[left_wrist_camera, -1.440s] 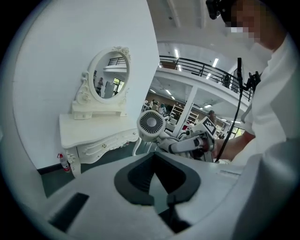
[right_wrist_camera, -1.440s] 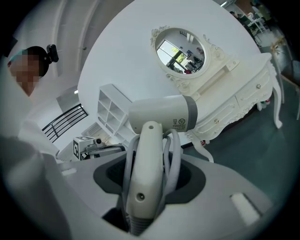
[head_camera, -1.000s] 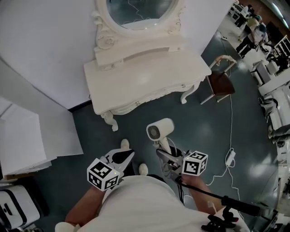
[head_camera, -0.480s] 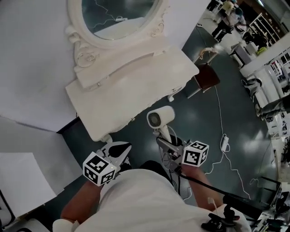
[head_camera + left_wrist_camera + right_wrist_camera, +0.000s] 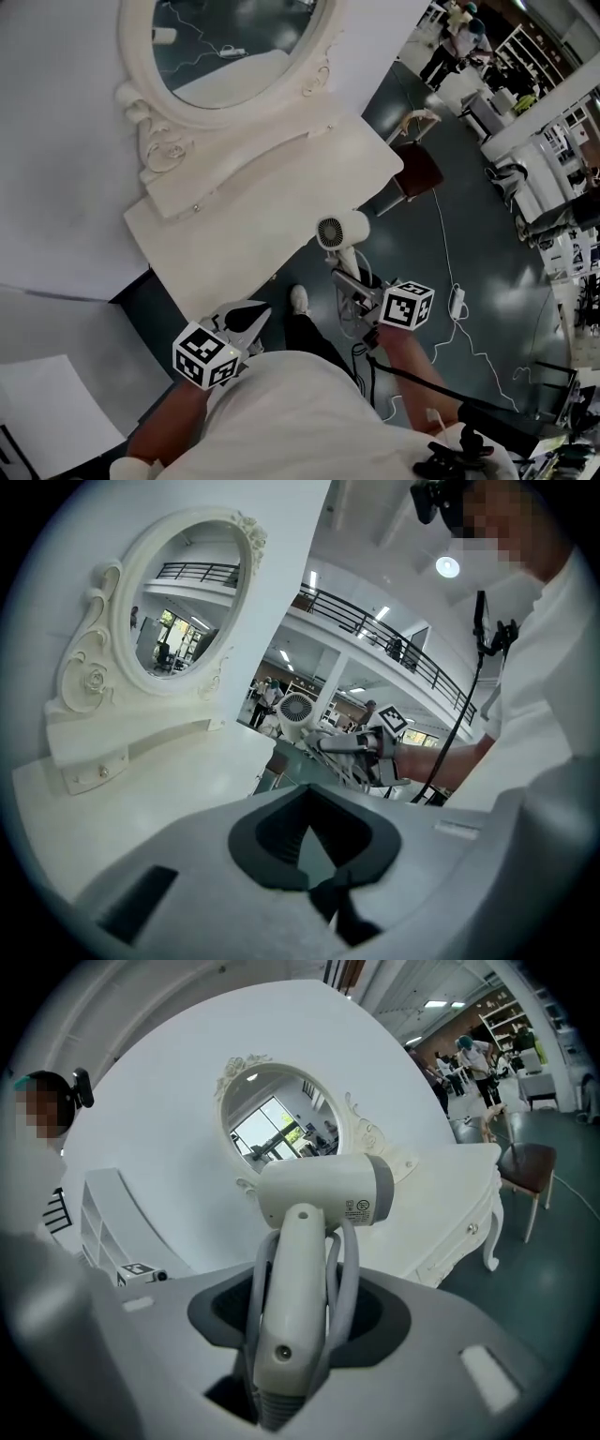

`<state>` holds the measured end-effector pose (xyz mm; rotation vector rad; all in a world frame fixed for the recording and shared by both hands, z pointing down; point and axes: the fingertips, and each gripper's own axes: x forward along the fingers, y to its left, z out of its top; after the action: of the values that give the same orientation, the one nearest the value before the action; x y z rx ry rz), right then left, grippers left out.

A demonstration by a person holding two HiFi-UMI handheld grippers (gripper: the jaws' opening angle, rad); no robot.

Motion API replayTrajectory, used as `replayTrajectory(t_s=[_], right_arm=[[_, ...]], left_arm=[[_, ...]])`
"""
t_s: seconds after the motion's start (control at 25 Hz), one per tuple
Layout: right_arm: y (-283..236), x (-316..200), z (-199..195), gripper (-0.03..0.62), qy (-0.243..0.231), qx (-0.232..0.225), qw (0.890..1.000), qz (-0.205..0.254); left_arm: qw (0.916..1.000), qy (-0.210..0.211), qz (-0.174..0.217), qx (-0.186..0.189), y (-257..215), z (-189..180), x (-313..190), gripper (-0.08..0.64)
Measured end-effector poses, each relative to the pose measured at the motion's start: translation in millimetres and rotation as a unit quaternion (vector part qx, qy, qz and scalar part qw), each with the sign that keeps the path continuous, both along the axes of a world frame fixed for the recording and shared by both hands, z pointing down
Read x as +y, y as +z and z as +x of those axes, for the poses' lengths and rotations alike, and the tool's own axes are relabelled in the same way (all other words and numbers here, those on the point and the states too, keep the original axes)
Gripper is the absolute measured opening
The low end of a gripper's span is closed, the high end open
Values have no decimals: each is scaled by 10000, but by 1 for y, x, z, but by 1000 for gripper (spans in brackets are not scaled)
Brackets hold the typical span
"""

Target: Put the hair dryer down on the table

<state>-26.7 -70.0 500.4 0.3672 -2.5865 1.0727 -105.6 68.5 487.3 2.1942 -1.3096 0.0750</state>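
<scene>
Hair dryer (image 5: 340,232) in right tongs (image 5: 349,281), near table (image 5: 253,220)

Hair dryer (image 5: 339,232) at table (image 5: 246,220) front edge; mirror (image 5: 234,42) behind; chair (image 5: 418,171) right.

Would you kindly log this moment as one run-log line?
right gripper: shut on hair dryer handle | left gripper: shut, empty | hair dryer: aloft at dressing table edge

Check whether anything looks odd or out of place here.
Nothing looks spilled or damaged. One oddity: the cord of the hair dryer loops alongside its handle, apparently pinched with it in the right gripper.
</scene>
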Motion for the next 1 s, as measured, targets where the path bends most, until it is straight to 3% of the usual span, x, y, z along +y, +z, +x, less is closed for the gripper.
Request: replayTrajectory(t_s=[0.48, 0.8, 1.0], right_arm=[[69, -190, -56, 193, -662, 769, 9942, 356], [132, -287, -101, 193, -1536, 1405, 9766, 550], [170, -322, -126, 193, -1986, 1748, 9616, 729]], left_arm=[[9954, -921, -88, -242, -14, -50, -122, 2], [9879, -1479, -248, -401, -19, -65, -204, 2], [9798, -1910, -383, -451, -17, -76, -232, 2]])
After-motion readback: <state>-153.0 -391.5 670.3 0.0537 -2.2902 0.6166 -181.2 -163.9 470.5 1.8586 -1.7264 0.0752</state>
